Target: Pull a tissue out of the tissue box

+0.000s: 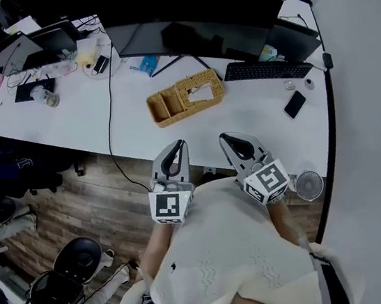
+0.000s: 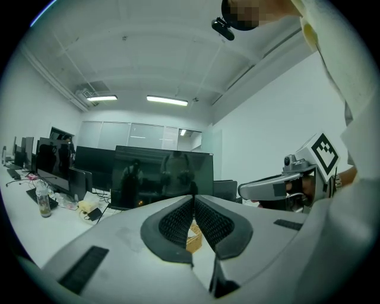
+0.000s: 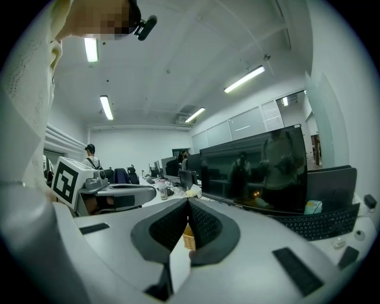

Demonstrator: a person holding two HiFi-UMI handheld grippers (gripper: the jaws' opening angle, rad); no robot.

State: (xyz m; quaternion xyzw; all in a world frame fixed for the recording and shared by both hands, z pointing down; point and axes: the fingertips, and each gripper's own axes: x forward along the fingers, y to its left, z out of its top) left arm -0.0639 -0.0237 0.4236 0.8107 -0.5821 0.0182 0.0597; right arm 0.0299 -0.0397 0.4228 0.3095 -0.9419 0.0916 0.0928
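A woven wicker tissue box (image 1: pixel 184 98) lies on the white desk (image 1: pixel 80 117), with a white tissue (image 1: pixel 199 92) showing in its top slot. My left gripper (image 1: pixel 178 145) and right gripper (image 1: pixel 226 138) hover side by side at the desk's near edge, short of the box. Both are shut with nothing held. In the left gripper view the tips (image 2: pixel 193 198) meet, and the box (image 2: pixel 193 238) shows through the gap under them. The right gripper view is much the same: shut tips (image 3: pixel 188 202) and the box (image 3: pixel 188 237) below them.
A large dark monitor (image 1: pixel 192 14) stands behind the box. Right of it are a black keyboard (image 1: pixel 267 70) and a phone (image 1: pixel 295 104). A small fan (image 1: pixel 309 184) sits low on the right. A black cable (image 1: pixel 110 124) crosses the desk, a bottle (image 1: pixel 45 96) stands at left.
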